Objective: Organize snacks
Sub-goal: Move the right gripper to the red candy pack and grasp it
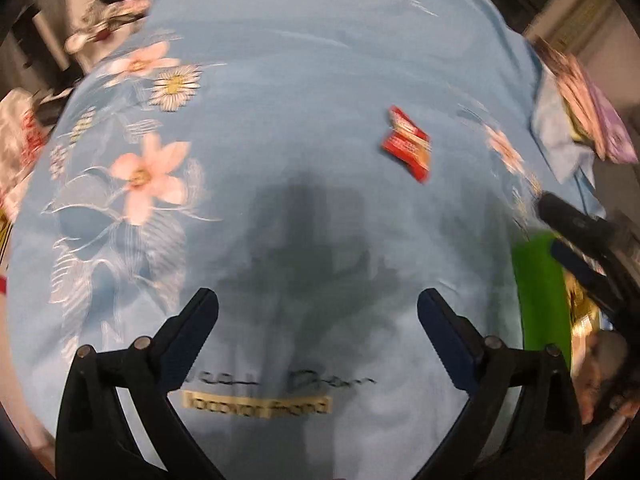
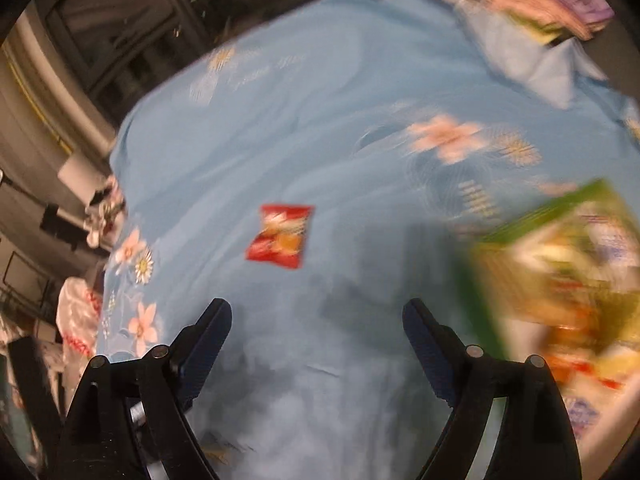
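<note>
A small red snack packet [image 1: 408, 142] lies on a light blue flowered cloth [image 1: 300, 80], ahead and to the right of my left gripper [image 1: 318, 308], which is open and empty. The same red packet [image 2: 282, 236] shows in the right wrist view, ahead and a little left of my right gripper [image 2: 318, 318], also open and empty. A large green snack bag [image 2: 560, 280] sits blurred at the right of the right wrist view; it also shows at the right edge of the left wrist view [image 1: 540, 292], by the other gripper's fingers [image 1: 576, 220].
Several pink and purple packets [image 2: 552, 4] lie at the cloth's far right corner, also seen in the left wrist view [image 1: 588, 108]. A white and red bag [image 2: 78, 320] hangs off the left edge. Dark furniture [image 2: 100, 40] stands beyond the cloth.
</note>
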The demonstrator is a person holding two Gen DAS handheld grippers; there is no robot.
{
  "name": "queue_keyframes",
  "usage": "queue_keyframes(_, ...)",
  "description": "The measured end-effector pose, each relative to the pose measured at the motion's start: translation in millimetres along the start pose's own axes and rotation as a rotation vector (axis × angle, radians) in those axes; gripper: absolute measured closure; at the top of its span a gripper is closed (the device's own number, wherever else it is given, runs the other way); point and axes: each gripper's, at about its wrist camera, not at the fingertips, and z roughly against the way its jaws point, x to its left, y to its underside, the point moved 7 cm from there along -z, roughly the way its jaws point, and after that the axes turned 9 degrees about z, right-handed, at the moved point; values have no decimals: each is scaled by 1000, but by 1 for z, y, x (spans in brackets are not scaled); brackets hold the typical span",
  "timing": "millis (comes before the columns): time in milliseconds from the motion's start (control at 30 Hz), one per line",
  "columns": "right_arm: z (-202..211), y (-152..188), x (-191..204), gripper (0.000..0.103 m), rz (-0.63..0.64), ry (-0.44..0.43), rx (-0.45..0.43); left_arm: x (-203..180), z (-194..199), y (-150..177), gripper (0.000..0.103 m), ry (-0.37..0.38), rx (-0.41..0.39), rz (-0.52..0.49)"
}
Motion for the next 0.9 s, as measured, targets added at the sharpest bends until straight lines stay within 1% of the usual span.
queue_keyframes(67,-35,-6,12,15,-23,-21,62,11,2,-4,3,-3,13,45)
queue_keyframes(167,-80,-19,27,15,-17,58,106,20,8,-10,3,18,2,101)
queue_keyframes(233,-109,-33,36,16,-9,67,107,26,15,-14,3,24,-19,133)
queue_keyframes(267,-119,-38,38,16,15,92,110,30,19,-15,3,32,-28,140)
queue_keyframes(300,-130,-41,37,16,39,149,125,31,21,-16,3,38,-31,142)
queue_keyframes(333,-137,-42,36,16,46,187,134,32,23,-17,3,42,-31,144)
queue_keyframes(400,-145,-41,34,18,57,220,134,34,23,-17,3,44,-30,146)
queue_keyframes(433,-147,-40,33,22,77,229,129,35,23,-17,3,38,-27,146)
queue_keyframes(467,-147,-40,34,23,103,242,111,35,23,-17,3,33,-27,143)
queue_keyframes(500,-145,-39,36,26,134,250,91,33,21,-19,3,31,-28,137)
queue_keyframes(567,-141,-36,36,37,171,256,80,29,23,-18,3,40,-30,132)
queue_keyframes(600,-136,-33,36,46,180,262,70,28,23,-17,3,48,-32,130)
queue_keyframes(667,-132,-30,38,47,190,256,83,26,21,-18,3,57,-33,110)
queue_keyframes(700,-126,-24,39,47,198,235,95,25,18,-19,3,54,-32,97)
queue_keyframes(833,-104,-6,43,48,166,143,110,21,14,-14,3,11,-41,57)
queue_keyframes(900,-80,10,45,48,182,118,106,20,13,-12,3,-17,-50,49)
